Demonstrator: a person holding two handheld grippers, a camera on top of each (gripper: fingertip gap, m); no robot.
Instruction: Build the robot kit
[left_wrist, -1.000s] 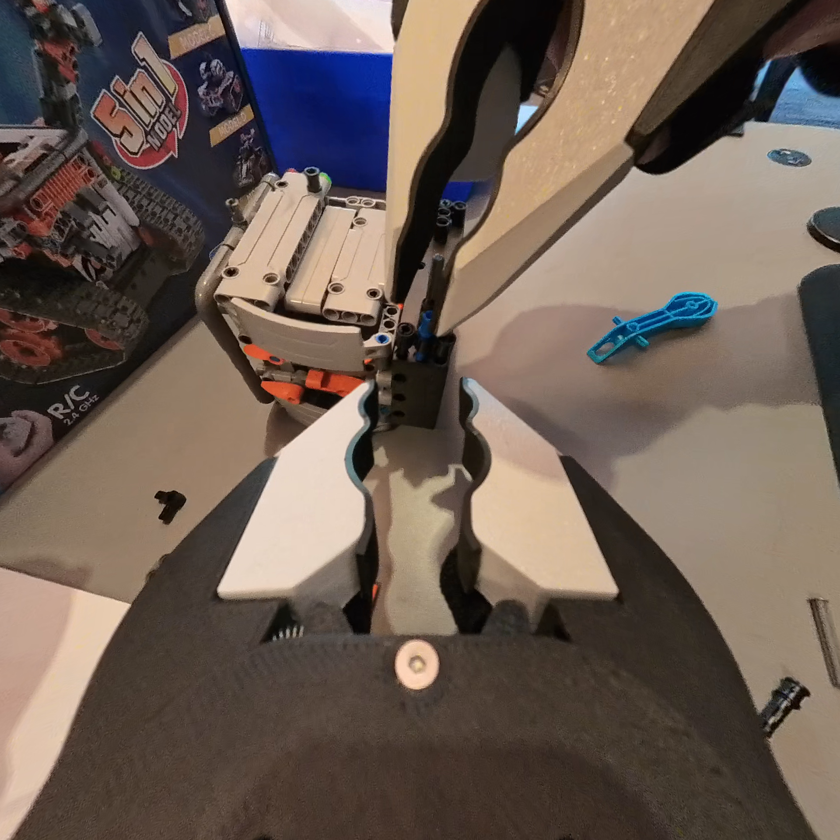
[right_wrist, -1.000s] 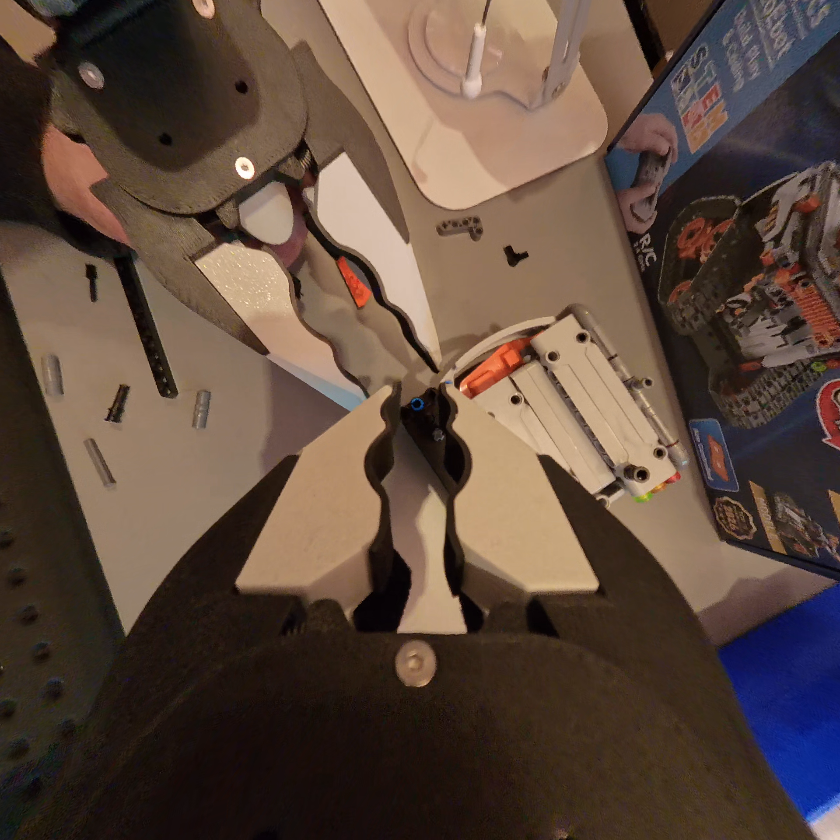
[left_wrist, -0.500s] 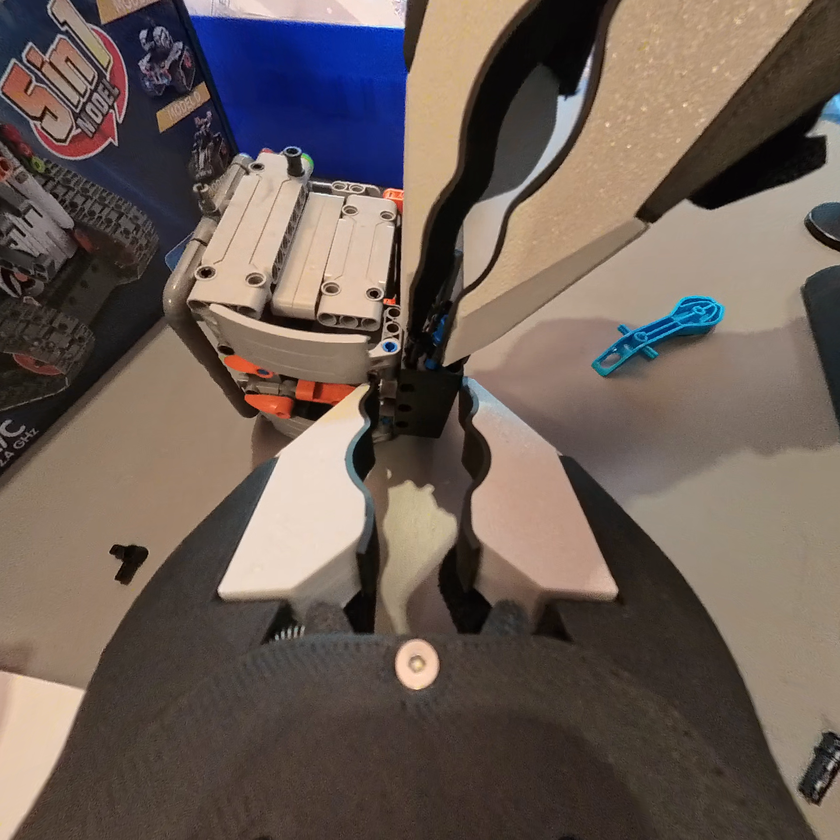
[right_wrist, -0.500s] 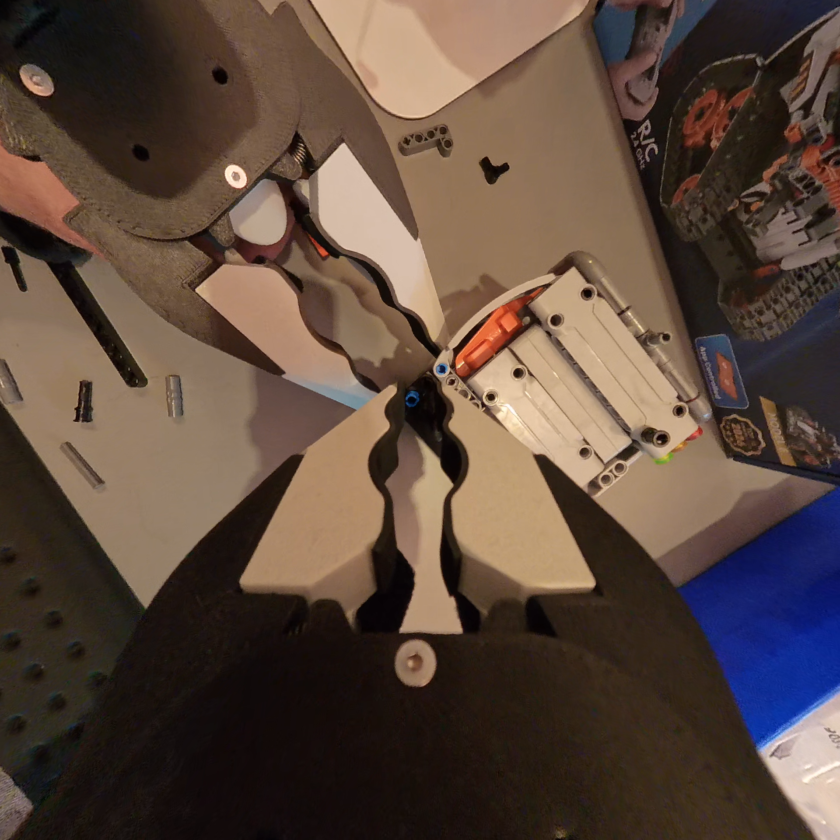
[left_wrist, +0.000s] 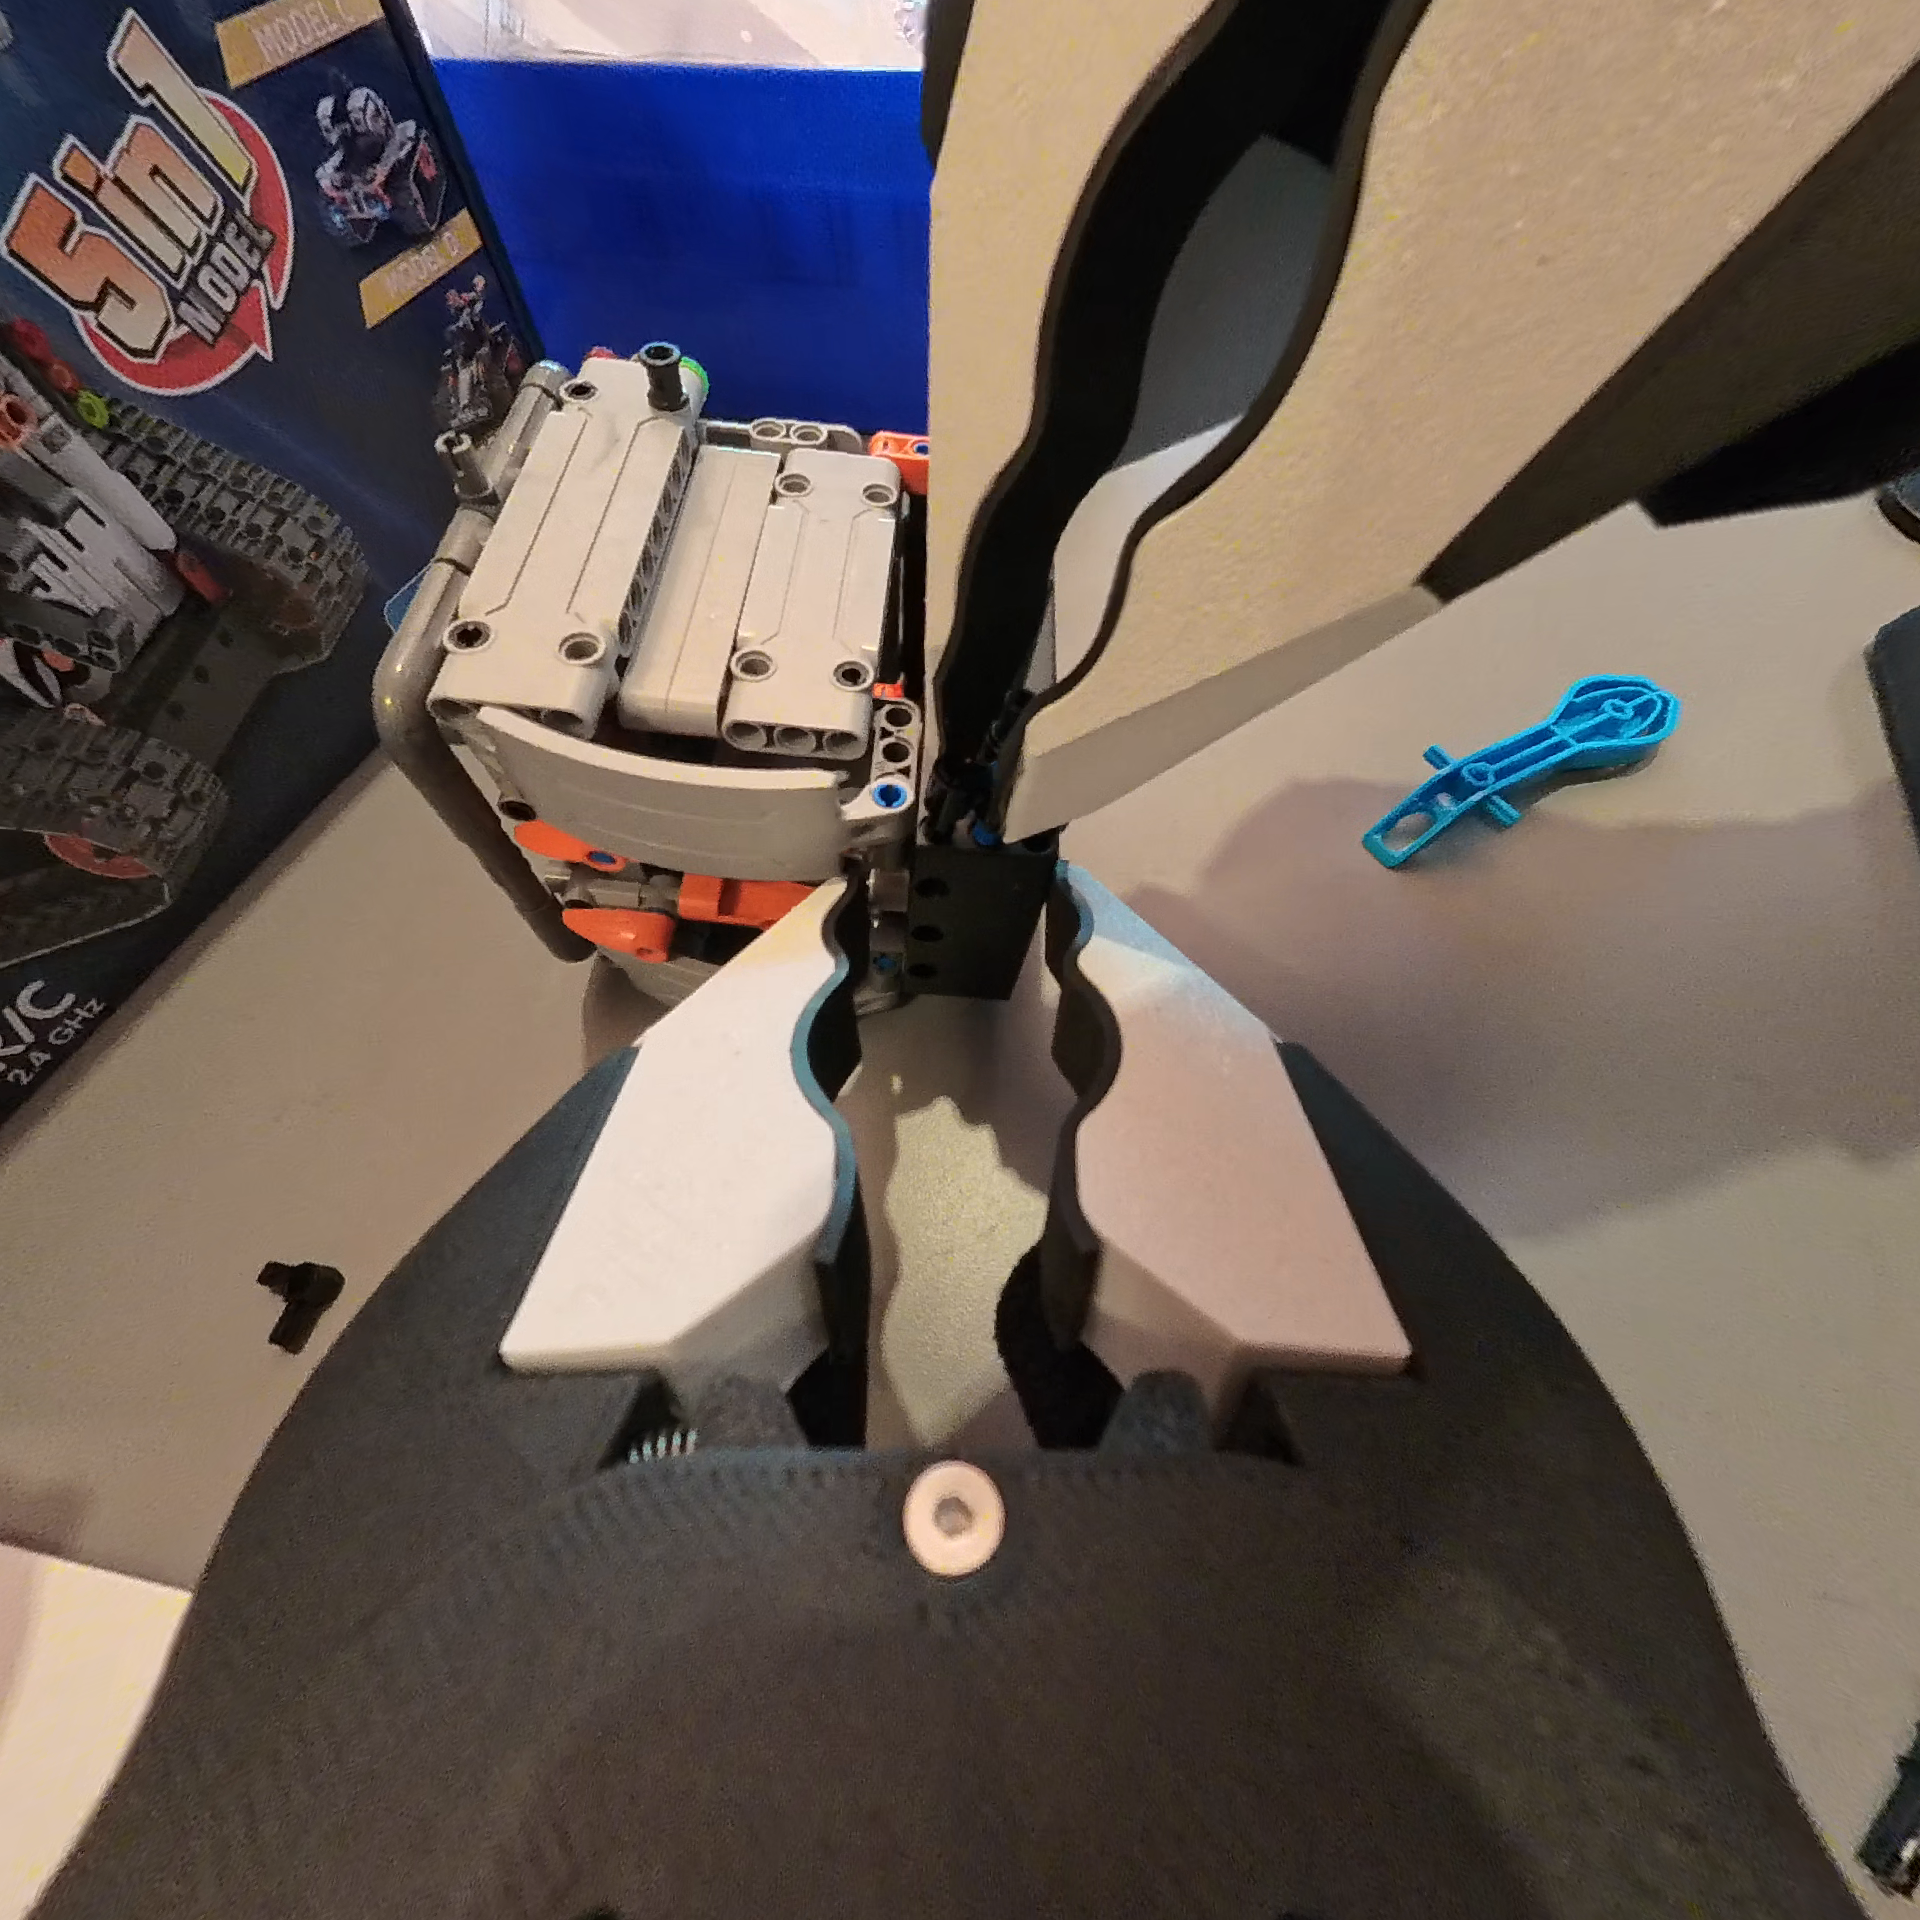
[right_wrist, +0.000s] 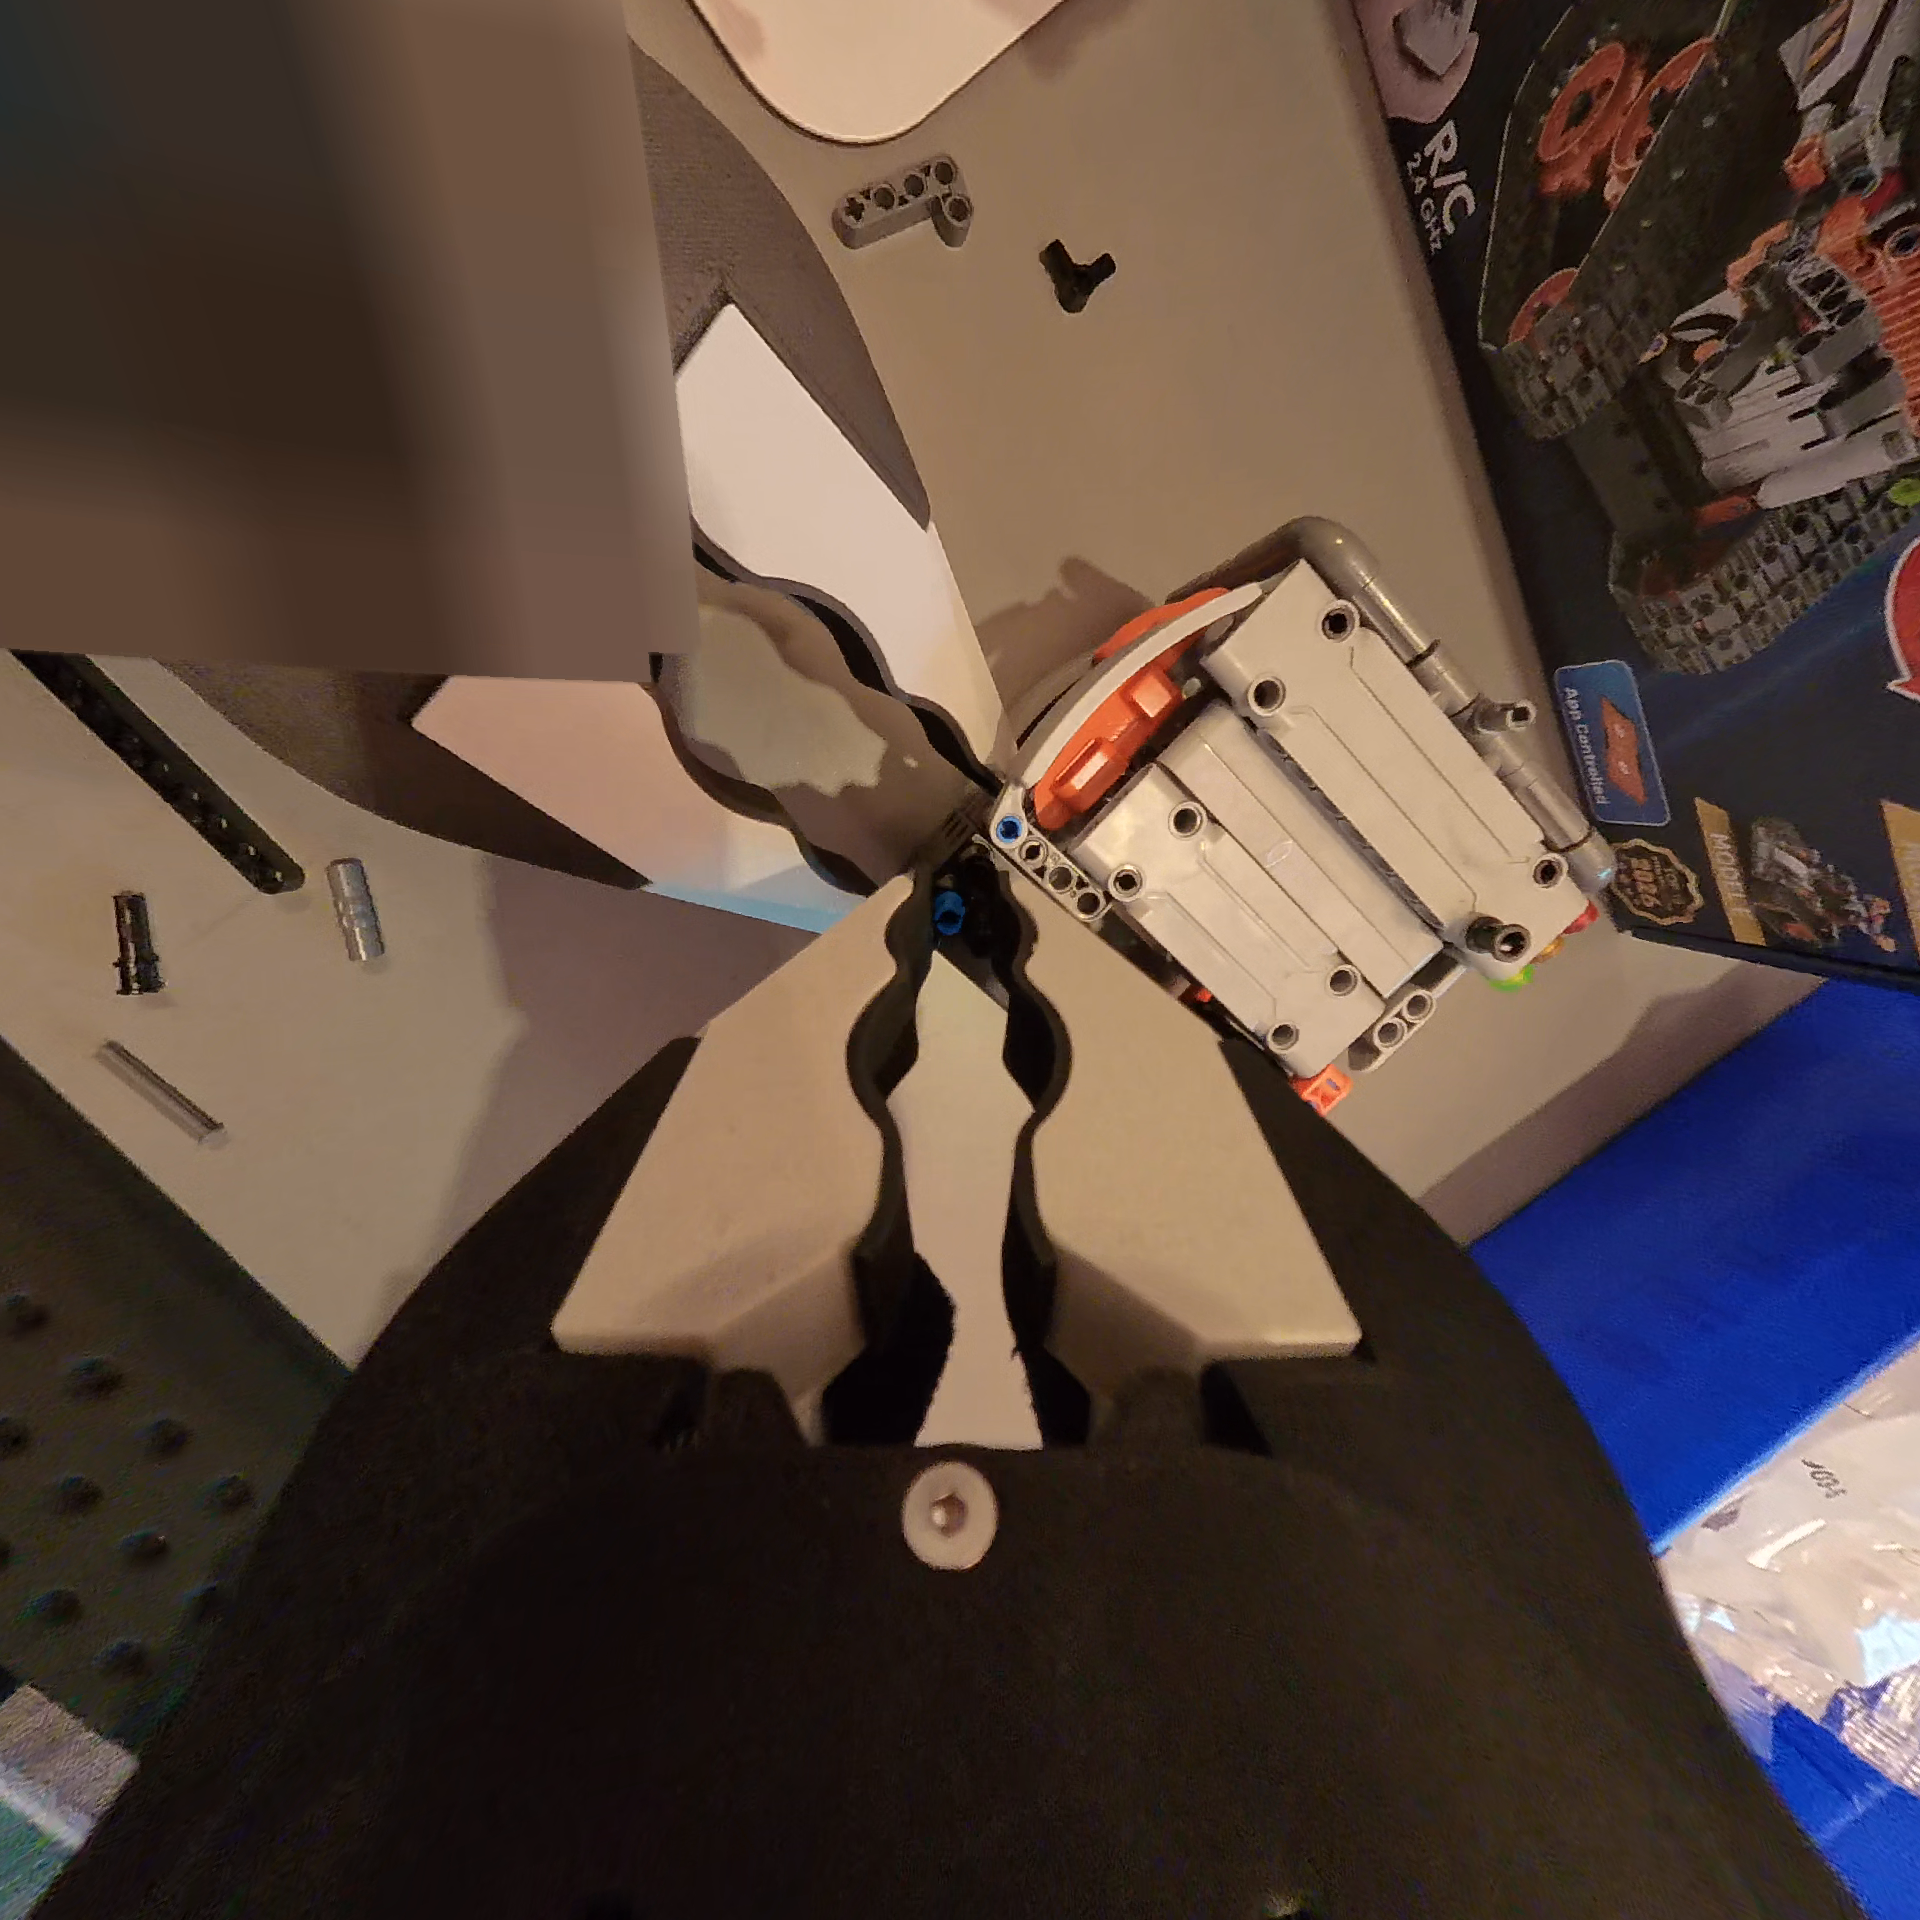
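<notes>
Two grippers on grey brick model (left_wrist: 665, 665) — left gripper (left_wrist: 951, 920) clamping black block (left_wrist: 971, 920), right gripper (right_wrist: 966, 909) pinching pins atop; rigid, light, pop-apart joints.

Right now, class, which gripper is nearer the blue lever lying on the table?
Right. The right gripper reaches down beside the blue lever; the left gripper sits nearer the camera, at the black block.

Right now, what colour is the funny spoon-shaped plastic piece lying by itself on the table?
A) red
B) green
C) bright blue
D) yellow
C: in the left wrist view the spoon-shaped piece lying alone on the table is bright blue, off to the right of the grey and orange brick model.
</notes>
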